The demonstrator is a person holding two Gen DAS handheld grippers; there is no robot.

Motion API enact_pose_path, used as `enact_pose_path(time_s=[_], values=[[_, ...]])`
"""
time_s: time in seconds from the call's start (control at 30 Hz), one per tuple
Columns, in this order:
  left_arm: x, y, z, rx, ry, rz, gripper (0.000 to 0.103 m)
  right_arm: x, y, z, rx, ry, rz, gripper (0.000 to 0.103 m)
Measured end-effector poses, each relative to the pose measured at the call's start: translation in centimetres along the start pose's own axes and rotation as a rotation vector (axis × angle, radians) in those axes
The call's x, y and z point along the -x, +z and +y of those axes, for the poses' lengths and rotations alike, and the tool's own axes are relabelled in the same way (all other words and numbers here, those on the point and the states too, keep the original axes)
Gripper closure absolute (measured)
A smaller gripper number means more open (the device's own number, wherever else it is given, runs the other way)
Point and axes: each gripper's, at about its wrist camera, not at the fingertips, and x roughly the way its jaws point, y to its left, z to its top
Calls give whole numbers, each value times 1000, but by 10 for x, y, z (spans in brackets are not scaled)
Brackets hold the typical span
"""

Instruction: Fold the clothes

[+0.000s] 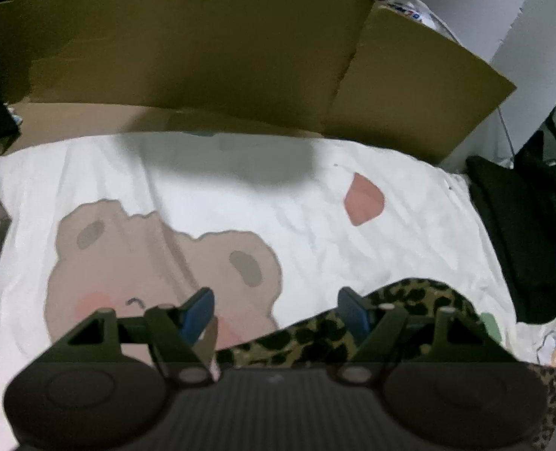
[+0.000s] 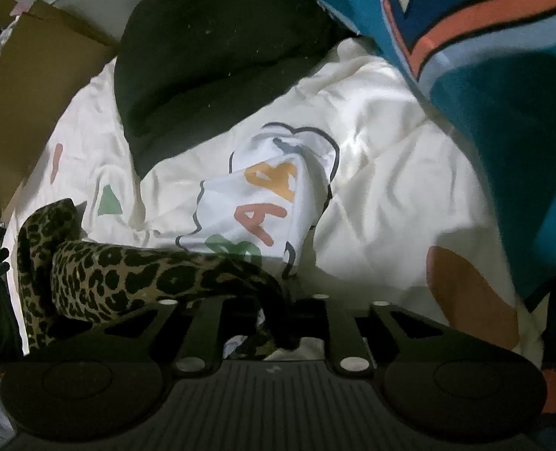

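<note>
My right gripper (image 2: 274,323) is pinching the leopard-print garment (image 2: 127,278) shut-jawed; my left gripper (image 1: 276,312) is gaping empty over its edge — white sheet (image 1: 315,225) lying open beyond.

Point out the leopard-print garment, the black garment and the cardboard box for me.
leopard-print garment (image 2: 127,274): right wrist view, on its spotted middle stretch.
black garment (image 2: 210,52): right wrist view, on its upper fold.
cardboard box (image 1: 188,49): left wrist view, on its wide front wall.

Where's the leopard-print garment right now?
The leopard-print garment lies low on the white printed bedsheet; in the right wrist view its end is pinched in the right gripper, beside the open left gripper.
</note>
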Motion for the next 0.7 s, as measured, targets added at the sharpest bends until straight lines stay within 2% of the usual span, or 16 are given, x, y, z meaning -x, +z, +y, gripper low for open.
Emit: enact_pose_path(time_s=[0.03, 0.23, 0.33, 0.5, 0.6, 0.7], values=[[-1, 0, 3, -6, -5, 1, 28, 2, 0, 1, 10, -7, -10, 61], [-9, -11, 11, -50, -14, 73, 28, 10, 7, 10, 74, 1, -55, 61], [-14, -19, 7, -96, 20, 98, 28, 10, 8, 17, 104, 20, -63, 61], [-16, -33, 17, -111, 45, 144, 28, 14, 6, 29, 163, 58, -75, 60], [-20, -38, 17, -129, 59, 164, 37, 15, 6, 32, 169, 63, -86, 60], [-26, -41, 11, -152, 77, 168, 61, 15, 6, 33, 171, 58, -88, 60]])
